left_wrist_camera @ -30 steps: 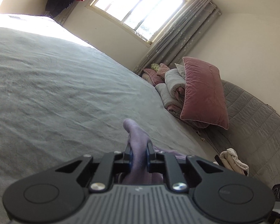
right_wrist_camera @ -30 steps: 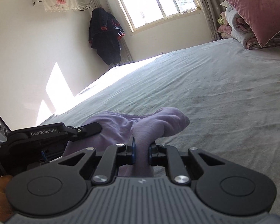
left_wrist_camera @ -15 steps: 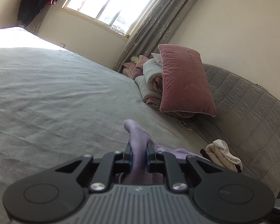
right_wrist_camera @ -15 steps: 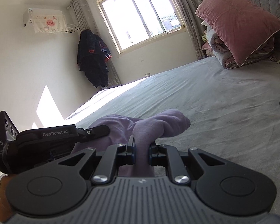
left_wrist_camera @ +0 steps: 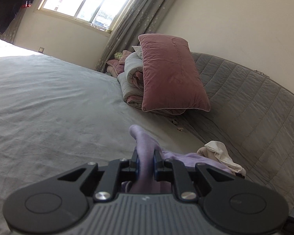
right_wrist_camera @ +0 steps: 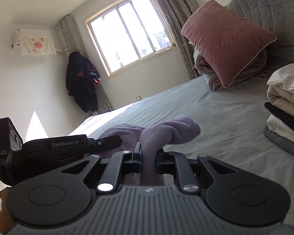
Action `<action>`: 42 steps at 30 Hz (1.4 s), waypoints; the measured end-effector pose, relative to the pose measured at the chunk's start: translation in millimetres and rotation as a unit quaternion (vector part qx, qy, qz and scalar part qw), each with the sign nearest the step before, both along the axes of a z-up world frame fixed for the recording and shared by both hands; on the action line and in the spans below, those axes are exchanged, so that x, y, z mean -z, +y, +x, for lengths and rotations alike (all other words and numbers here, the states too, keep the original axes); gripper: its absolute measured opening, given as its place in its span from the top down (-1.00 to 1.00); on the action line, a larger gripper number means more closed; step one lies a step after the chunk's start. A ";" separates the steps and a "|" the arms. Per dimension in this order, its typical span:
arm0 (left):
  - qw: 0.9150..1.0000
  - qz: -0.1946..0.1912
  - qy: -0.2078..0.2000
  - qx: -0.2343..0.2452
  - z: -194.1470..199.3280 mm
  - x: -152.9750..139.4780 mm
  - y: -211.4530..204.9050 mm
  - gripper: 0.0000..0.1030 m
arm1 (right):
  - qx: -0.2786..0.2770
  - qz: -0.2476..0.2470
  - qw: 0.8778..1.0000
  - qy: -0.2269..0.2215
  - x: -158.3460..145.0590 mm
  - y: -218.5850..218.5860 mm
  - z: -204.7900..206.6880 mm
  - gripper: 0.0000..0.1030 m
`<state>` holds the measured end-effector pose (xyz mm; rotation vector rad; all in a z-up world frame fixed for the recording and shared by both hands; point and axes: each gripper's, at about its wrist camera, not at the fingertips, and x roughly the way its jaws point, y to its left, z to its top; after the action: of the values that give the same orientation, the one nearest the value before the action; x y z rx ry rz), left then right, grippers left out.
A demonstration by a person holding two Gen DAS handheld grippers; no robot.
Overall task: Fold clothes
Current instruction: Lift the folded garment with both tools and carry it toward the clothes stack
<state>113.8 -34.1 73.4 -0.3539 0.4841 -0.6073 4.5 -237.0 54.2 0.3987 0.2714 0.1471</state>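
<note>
Two grippers, left gripper (left_wrist_camera: 146,161) and right gripper (right_wrist_camera: 148,159), side by side, each pinching lilac garment (right_wrist_camera: 166,133) above bed (right_wrist_camera: 215,109)

Lighting: daylight only, and you get it all from the window (left_wrist_camera: 88,2), which blows out to plain white in both views. In the left view the far edge of the bed (left_wrist_camera: 49,98) glares white too. In the right view a sunlit triangle falls on the wall (right_wrist_camera: 35,125) and a bright strip lies along the bed's far side.

Shadows: soft. The pillow (left_wrist_camera: 170,74) shades the quilt under it. Each gripper body reads near black against the light.

Sharpness: you have good focus across the room and no visible motion blur.

Distortion: strong fisheye. Your walls, window frame and headboard (left_wrist_camera: 254,101) bow, and the corners darken.
</note>
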 end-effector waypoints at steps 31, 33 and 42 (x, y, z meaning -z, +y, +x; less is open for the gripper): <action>0.975 0.040 -0.129 0.179 72.7 -88.9 -251.9 0.76 | 0.198 -0.129 0.962 -0.135 -14.2 -139.0 10.9 0.71; 0.971 0.047 -0.135 0.193 75.0 -91.6 -268.0 0.76 | 0.211 -0.129 0.960 -0.134 -10.6 -146.9 11.9 0.72; 0.951 0.086 -0.152 0.256 90.2 -90.6 -331.8 0.76 | 0.259 -0.109 0.951 -0.127 -3.4 -177.2 9.1 0.72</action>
<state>204.0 -365.8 164.1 0.0424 0.3256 -1.0976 13.7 -414.2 57.5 0.2177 -0.0768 -0.3454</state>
